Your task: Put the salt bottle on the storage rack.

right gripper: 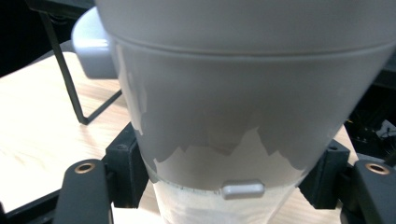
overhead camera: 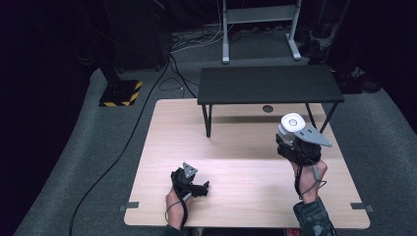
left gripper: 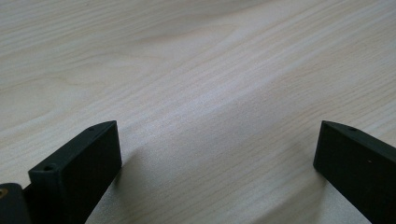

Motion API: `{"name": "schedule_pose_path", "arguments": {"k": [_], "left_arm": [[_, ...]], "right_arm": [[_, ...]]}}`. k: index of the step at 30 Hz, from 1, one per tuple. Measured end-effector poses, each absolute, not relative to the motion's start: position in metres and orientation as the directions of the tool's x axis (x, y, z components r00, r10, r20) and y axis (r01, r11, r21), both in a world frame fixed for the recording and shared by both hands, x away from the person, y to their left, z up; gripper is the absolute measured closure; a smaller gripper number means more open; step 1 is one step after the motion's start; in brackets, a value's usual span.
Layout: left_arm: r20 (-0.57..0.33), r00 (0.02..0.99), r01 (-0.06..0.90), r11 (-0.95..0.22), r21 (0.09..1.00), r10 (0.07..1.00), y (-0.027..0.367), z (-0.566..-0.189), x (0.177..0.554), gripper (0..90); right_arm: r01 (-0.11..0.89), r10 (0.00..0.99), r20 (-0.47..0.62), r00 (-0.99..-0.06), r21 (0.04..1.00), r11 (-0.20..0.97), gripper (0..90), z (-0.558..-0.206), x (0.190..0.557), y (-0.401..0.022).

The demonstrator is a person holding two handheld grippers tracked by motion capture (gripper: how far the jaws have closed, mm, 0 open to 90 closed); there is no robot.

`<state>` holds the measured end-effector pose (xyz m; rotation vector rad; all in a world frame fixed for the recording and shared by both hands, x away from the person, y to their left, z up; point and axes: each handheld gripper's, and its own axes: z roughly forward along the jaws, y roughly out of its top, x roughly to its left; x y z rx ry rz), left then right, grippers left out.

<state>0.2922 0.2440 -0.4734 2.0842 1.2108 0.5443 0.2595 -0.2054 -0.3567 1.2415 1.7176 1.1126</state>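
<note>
A white translucent cup point(overhead camera: 291, 125) with a round lid is held upright above the right side of the wooden table point(overhead camera: 236, 162). My right gripper point(overhead camera: 289, 143) is shut on the cup point(right gripper: 224, 107), one black jaw pressing on each side of its lower body. Jagged white patches show through its lower wall. My left gripper point(overhead camera: 202, 189) rests low near the table's front left, pointing right. Its two jaws stand wide apart, and the left gripper point(left gripper: 217, 140) is open with bare wood between them.
A low black shelf point(overhead camera: 269, 84) on thin legs stands across the back of the table, just beyond the cup. A round cable hole point(overhead camera: 267, 108) lies under it. Cables and a yellow-black striped base point(overhead camera: 120, 93) lie on the grey floor to the left.
</note>
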Motion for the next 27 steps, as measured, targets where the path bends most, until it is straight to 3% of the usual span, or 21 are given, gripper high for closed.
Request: {"name": "schedule_pose_path", "arguments": {"k": [27], "left_arm": [[0.022,0.504,0.596,-0.366,0.715,0.864,0.246,-0.473,0.294,0.2]], "right_arm": [[0.320,0.940,-0.043,-0.339,0.934,0.158,29.4,-0.310,0.325,-0.194]]}}
